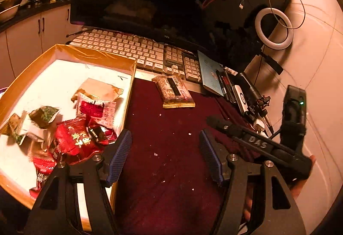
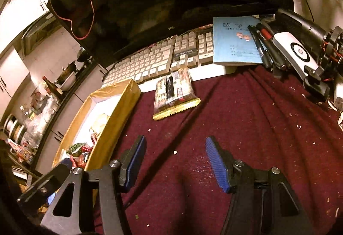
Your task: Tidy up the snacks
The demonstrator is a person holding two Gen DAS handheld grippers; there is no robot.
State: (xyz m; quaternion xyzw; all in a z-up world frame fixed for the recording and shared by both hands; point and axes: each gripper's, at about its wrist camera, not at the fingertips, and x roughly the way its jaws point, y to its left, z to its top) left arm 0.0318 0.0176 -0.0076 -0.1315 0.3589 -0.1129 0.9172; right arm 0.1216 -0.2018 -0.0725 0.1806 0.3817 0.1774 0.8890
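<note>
One snack packet (image 1: 174, 91) is left outside, lying on the dark red cloth (image 1: 167, 149) of the bench just in front of the keyboard (image 1: 133, 50). The other snacks (image 1: 72, 127) already lie in the yellow-rimmed tray (image 1: 94, 54). The left gripper (image 1: 165, 155) and the right gripper (image 2: 175, 162) both stand wide open and empty, above the cloth, near the packet.
</note>
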